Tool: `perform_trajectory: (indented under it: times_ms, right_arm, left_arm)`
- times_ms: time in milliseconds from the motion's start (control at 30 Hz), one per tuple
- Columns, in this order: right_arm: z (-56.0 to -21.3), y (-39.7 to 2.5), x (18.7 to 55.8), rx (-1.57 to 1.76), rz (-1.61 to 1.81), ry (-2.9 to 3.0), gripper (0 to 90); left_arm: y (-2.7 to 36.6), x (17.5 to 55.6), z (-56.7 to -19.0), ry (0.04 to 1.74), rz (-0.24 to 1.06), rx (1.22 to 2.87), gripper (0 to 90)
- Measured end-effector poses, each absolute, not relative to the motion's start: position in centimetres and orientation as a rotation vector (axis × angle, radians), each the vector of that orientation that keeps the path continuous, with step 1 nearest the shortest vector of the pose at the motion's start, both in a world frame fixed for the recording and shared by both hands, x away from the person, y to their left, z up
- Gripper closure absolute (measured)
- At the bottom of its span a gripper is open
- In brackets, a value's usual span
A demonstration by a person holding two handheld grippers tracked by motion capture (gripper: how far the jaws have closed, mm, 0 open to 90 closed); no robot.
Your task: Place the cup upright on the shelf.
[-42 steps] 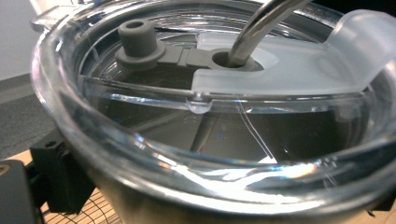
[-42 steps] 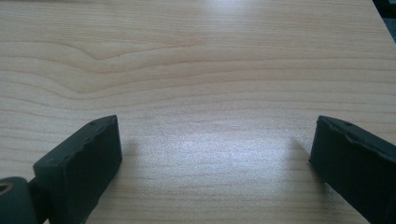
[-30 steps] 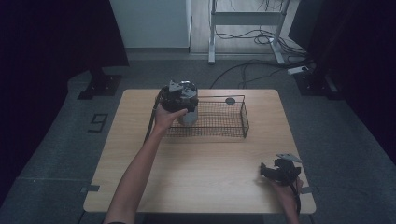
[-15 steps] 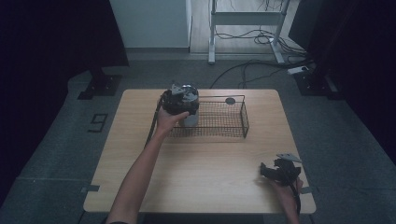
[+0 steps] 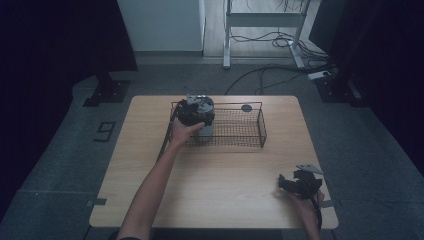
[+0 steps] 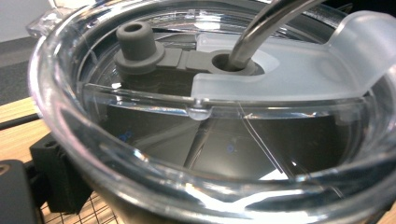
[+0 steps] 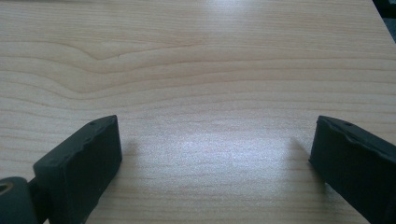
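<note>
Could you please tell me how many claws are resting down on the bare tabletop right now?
1: the right claw near the table's front right corner. The left claw is up at the wire basket.

A lab or recording studio is showing here: a single wooden desk [image 5: 215, 170] is standing alone on grey carpet [image 5: 60, 165], black curtains [image 5: 55, 40] are hanging along both sides, and cables [image 5: 270, 75] are trailing across the floor behind it toward a power strip [image 5: 320, 75] and the metal legs of a frame [image 5: 227, 35] by a white wall.
</note>
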State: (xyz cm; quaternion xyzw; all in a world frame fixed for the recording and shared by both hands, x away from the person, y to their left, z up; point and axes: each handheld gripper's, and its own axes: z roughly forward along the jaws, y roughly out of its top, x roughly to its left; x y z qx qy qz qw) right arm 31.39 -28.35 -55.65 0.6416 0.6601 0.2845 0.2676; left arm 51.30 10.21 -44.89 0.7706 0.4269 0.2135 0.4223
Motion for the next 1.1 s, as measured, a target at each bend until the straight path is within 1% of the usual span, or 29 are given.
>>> perform_trajectory:
  times_ms: [433,700,867,967,1033,1100]
  right_arm:
    - [-55.7,-28.3,31.4,1.731,0.768,1.781,1.9]
    - [-55.7,-28.3,31.4,1.731,0.768,1.781,1.9]
    - [-55.7,-28.3,31.4,1.731,0.768,1.781,1.9]
    - [-55.7,-28.3,31.4,1.731,0.768,1.781,1.9]
    - [-55.7,-28.3,31.4,1.731,0.767,1.781,1.9]
    - [-55.7,-28.3,31.4,1.731,0.768,1.781,1.9]
  left_arm:
    - [9.5,51.1,-46.1,1.066,0.543,1.954,4.2]
    - [10.1,50.9,-46.3,1.062,0.526,1.939,4.2]
    - [10.2,50.8,-46.2,1.069,0.511,1.952,4.0]
    - [10.1,50.7,-46.1,1.073,0.527,1.952,3.2]
    - [10.1,50.5,-45.8,1.053,0.529,1.944,0.3]
    - [10.2,50.0,-45.0,1.031,0.561,1.916,0.0]
